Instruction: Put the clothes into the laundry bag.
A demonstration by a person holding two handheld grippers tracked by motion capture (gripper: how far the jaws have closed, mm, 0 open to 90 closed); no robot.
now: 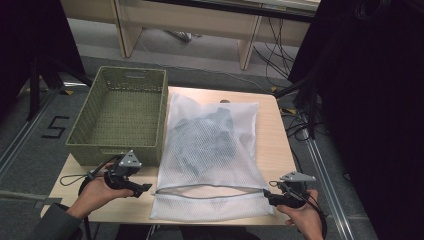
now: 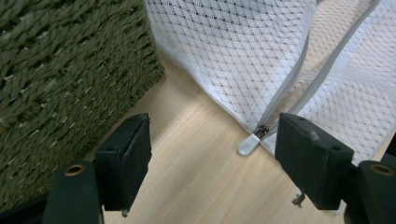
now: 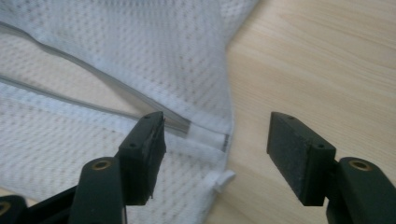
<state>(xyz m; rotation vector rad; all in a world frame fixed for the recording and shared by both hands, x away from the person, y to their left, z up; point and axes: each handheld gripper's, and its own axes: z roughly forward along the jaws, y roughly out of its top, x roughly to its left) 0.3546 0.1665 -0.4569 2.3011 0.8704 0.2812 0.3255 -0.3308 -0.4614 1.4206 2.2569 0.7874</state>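
The left gripper [image 2: 212, 154] stands wide with nothing held, low over the tabletop [image 2: 187, 177] near its front left corner; between its jaws lies the zipper pull [image 2: 252, 140] of the mesh laundry bag [image 1: 212, 145], not touched by either pad. The right gripper [image 3: 215, 154] is also wide and empty, at the bag's front right corner, where the closed end of the zipper [image 1: 210, 187] and a small white tab [image 3: 222, 179] sit between its jaws.

The bag lies flat in the middle of the tabletop, its long axis running from front edge to back edge, the zippered mouth toward the front. The zipper crosses it from left to right, and its two tapes look parted. Dark clothing [image 1: 207, 137] shows through the mesh. A green woven basket [image 1: 120, 115] stands just beside the bag at the back left.

The step in hand looks like working the zipper: next the left gripper would need to pinch the small pull while the right pins the far corner.
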